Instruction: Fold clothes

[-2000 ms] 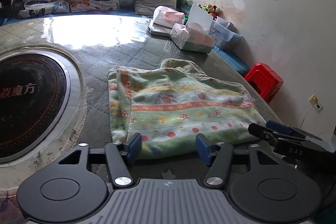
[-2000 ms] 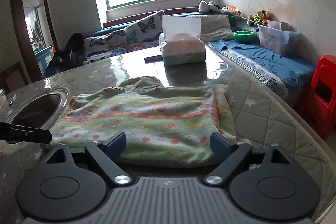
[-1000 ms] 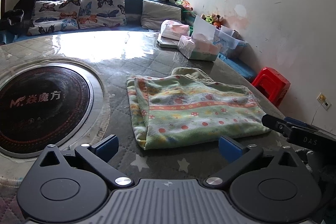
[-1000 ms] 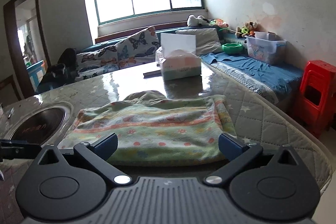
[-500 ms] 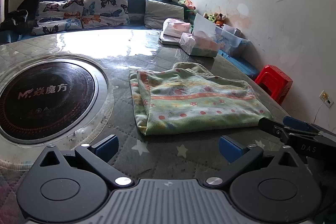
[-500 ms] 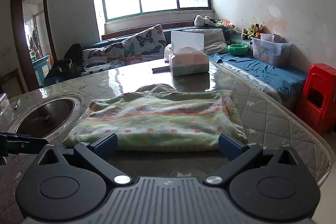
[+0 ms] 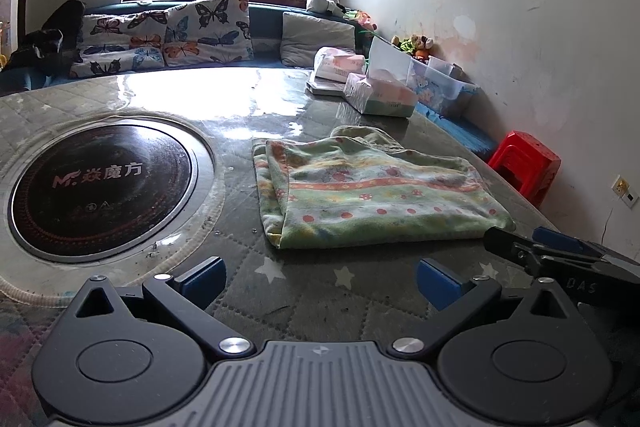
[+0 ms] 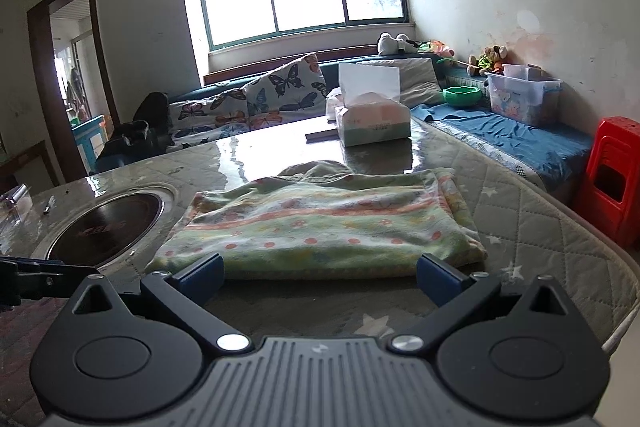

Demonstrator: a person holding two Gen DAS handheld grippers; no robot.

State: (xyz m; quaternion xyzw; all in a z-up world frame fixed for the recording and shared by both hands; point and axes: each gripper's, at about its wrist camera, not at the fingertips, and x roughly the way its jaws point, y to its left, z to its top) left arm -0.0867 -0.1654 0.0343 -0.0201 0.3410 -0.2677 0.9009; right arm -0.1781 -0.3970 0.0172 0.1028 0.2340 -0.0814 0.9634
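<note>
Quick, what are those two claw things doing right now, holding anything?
Left gripper: jaws open, holding nothing.
Right gripper: jaws open, holding nothing.

My right tongs (image 7: pixel 560 259) are cut off by the right edge in the left view. My left tongs (image 8: pixel 36 277) run off the left edge in the right view. The folded cloth (image 8: pixel 320 223) hides its own lower layers.

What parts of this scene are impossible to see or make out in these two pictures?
- Underside and inner layers of the folded green patterned cloth: hidden by its own top layer, both views.
- Olive garment behind it: mostly covered by the cloth.
- Contents of the clear plastic storage box: too small, blurred.
- Person holding the grippers: outside both views.
</note>
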